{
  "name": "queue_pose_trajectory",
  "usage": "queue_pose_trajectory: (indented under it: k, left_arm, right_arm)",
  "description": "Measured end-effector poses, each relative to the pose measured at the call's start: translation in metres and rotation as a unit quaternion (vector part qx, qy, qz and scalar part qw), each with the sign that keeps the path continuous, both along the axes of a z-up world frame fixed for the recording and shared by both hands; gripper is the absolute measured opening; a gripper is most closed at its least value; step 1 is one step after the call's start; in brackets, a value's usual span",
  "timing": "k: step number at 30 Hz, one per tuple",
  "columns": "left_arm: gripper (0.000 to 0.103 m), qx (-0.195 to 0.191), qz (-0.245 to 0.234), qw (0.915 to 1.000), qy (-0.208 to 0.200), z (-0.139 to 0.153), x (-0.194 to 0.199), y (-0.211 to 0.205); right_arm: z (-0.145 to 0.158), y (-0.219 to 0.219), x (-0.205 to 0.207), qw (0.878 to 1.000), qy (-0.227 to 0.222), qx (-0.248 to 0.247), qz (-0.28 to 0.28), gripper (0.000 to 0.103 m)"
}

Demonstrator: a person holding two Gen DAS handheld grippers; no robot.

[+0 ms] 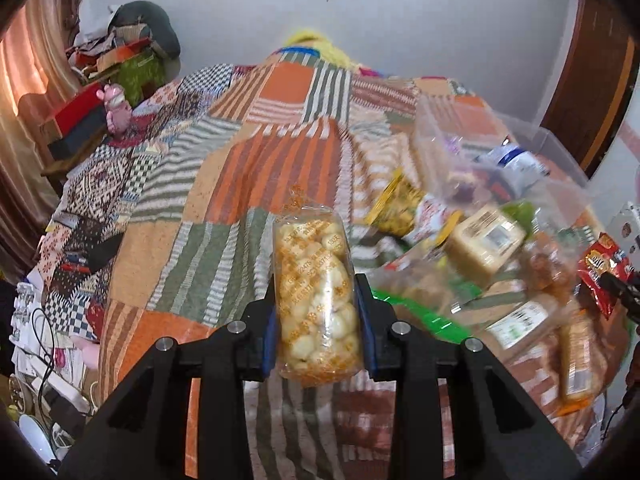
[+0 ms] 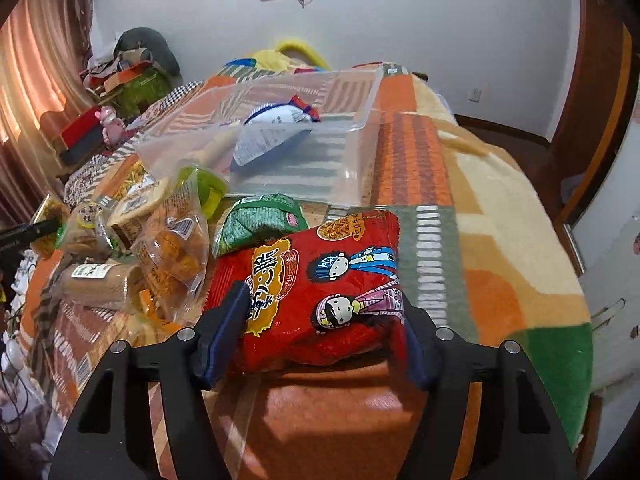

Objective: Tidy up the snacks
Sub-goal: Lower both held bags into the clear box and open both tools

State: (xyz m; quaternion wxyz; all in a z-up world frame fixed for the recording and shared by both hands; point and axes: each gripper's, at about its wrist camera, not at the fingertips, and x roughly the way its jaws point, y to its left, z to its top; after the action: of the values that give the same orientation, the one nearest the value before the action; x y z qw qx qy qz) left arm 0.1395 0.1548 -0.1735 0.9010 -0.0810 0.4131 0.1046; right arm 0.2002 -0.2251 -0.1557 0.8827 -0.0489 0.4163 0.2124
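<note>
Lower centre of each view: the clear bag of pale puffed balls (image 1: 318, 304) is pinched mid-length by the left tongs (image 1: 318, 320), the red crinkly noodle-snack packet (image 2: 320, 292) by the right tongs (image 2: 316, 328). Both probably light, crushable, slippery, so gentle squeezing is advised.

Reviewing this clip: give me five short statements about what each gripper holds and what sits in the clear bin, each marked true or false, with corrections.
1. The left gripper is clamped on a clear bag of pale round puffs. True.
2. The right gripper is empty. False: its pads press on a red cartoon-printed snack packet.
3. The clear plastic bin already holds a white and blue packet. True.
4. The green packet lies inside the bin. False: it lies on the patchwork blanket, in front of the bin.
5. A screen is mounted on the wall behind. True.
</note>
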Motion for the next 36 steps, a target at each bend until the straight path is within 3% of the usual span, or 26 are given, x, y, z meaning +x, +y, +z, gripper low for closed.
queue_pose_trajectory:
  k: [10, 18, 27, 36]
  left_arm:
    - [0.033, -0.005, -0.044, 0.9977, -0.052, 0.046, 0.020, -0.043]
    - [0.033, -0.010, -0.090, 0.9933, -0.072, 0.062, 0.058, -0.081]
    - [0.033, -0.016, -0.122, 0.9901, -0.067, 0.056, 0.105, -0.113]
    - [0.033, -0.020, -0.114, 0.9922, -0.045, 0.038, 0.160, -0.123]
  right_arm:
    - [0.044, -0.004, 0.001, 0.998, -0.059, 0.030, -0.010, 0.064]
    - [0.061, 0.018, 0.022, 0.994, -0.095, 0.046, 0.001, 0.064]
    - [0.049, 0.042, 0.057, 0.995, -0.085, 0.045, 0.010, 0.064]
    - [0.028, 0.062, 0.094, 0.998, -0.049, 0.033, 0.025, 0.064]
